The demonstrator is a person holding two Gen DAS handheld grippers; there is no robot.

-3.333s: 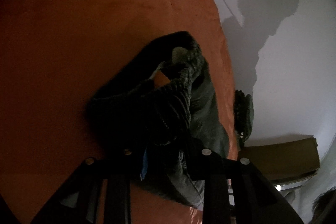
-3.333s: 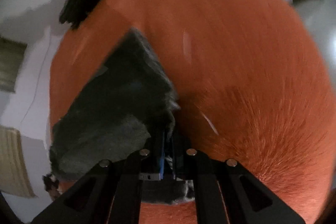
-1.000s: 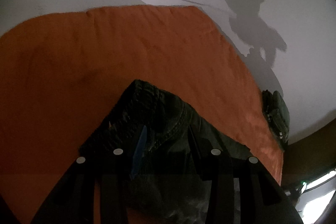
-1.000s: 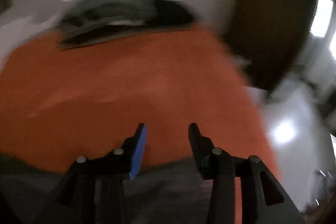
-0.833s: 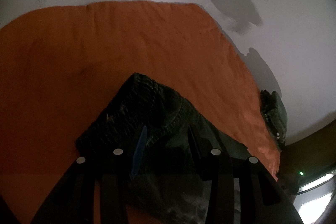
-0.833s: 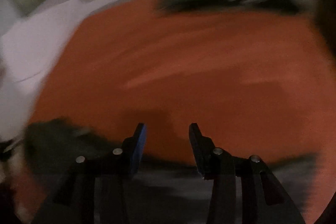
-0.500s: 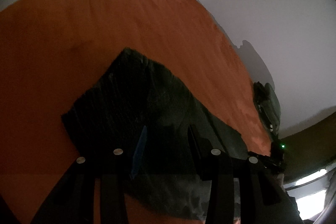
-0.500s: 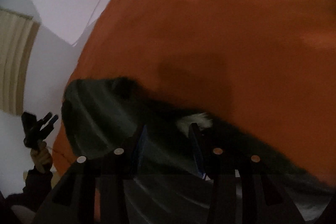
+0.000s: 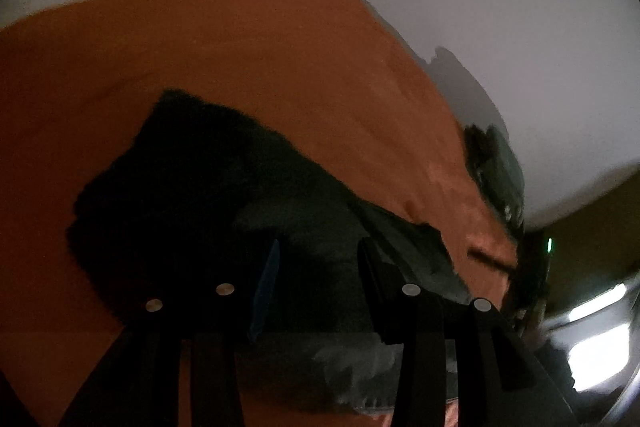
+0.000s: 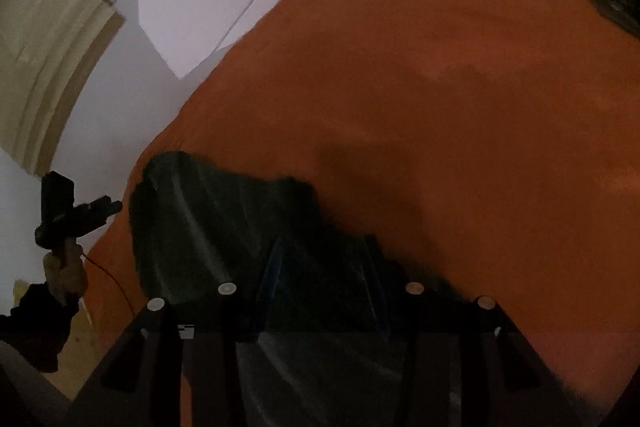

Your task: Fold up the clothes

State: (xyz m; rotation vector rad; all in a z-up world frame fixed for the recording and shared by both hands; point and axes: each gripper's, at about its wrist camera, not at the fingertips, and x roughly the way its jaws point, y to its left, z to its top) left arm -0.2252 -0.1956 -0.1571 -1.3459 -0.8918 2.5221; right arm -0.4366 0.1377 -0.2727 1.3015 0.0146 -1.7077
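Fingertips (image 9: 366,251) lost against dark garment (image 9: 192,187)

— What is seen around the orange cover (image 10: 460,99)?

— A pale floor (image 10: 120,75) is shown beside it, with a white sheet (image 10: 192,7) laid flat and a thin cable (image 10: 244,11) run across it. A beige slatted panel (image 10: 40,67) is seen at the left edge.

— And the light?

— The room is dimly lit; a bright patch (image 9: 592,347) is caught low at the right in the left wrist view.
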